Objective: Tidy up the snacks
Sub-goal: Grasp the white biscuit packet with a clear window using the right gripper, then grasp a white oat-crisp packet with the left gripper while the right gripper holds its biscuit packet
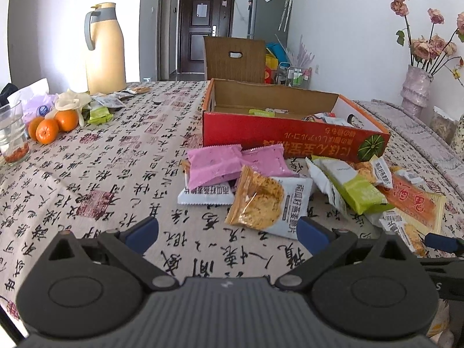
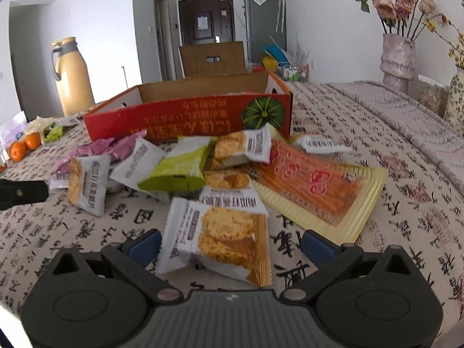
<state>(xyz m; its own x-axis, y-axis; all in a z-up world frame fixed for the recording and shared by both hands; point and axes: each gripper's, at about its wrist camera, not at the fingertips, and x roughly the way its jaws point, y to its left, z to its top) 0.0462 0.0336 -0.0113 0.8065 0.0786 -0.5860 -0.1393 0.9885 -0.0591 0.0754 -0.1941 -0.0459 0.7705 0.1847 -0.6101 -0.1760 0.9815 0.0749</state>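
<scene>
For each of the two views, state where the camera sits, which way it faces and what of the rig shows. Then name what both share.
Left wrist: behind the open left tongs, low over the tablecloth, facing the red box; right tongs' tip at its edge.
Right wrist: behind the open right tongs, which flank a cracker packet.
Shared: box, snack pile, beige jug.

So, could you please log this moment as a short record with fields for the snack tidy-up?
surface: table with calligraphy-print cloth
container: red cardboard box, open, a few packets inside
loose snacks: pink packets, green packet, long orange packet, cracker packets
left gripper: open, empty
right gripper: open, straddling a cracker packet
bystanders: oranges, thermos jug, flower vase
</scene>
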